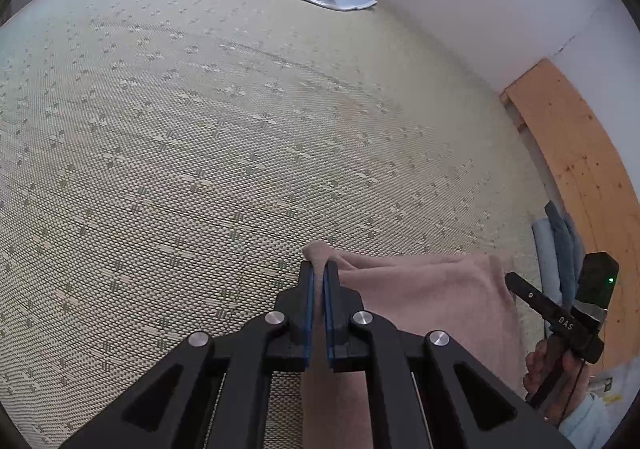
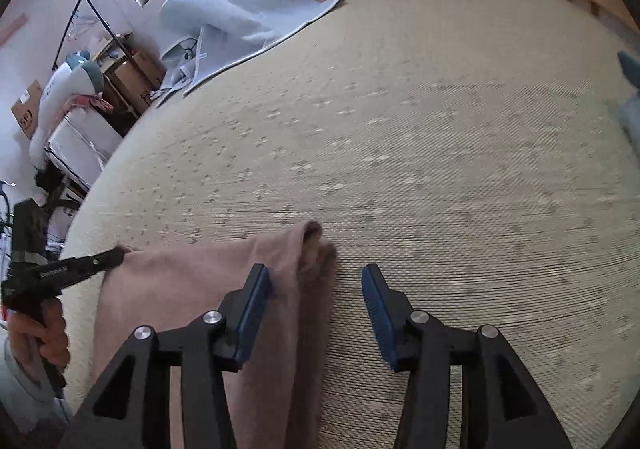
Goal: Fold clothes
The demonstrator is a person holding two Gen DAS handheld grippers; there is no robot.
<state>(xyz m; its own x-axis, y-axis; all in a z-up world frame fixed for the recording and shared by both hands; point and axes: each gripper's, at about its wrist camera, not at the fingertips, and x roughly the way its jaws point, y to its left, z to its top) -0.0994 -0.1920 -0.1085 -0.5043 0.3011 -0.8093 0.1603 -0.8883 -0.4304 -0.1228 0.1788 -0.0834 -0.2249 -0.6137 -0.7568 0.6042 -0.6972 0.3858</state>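
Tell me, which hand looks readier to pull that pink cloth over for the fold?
Left, probably. Its fingers are shut on the pink cloth's corner, while the right fingers stand open with only mat between them.

Readable text: one short marking on a gripper.

In the left wrist view, the letters "DAS" stand in pale print on the black side of the right gripper, on the part just above the hand that holds it. In the right wrist view, the left gripper also carries a line of small pale print along its black side, but it is too blurred to read. A cardboard box at the left edge of that view shows a dark printed mark, and it cannot be read either.
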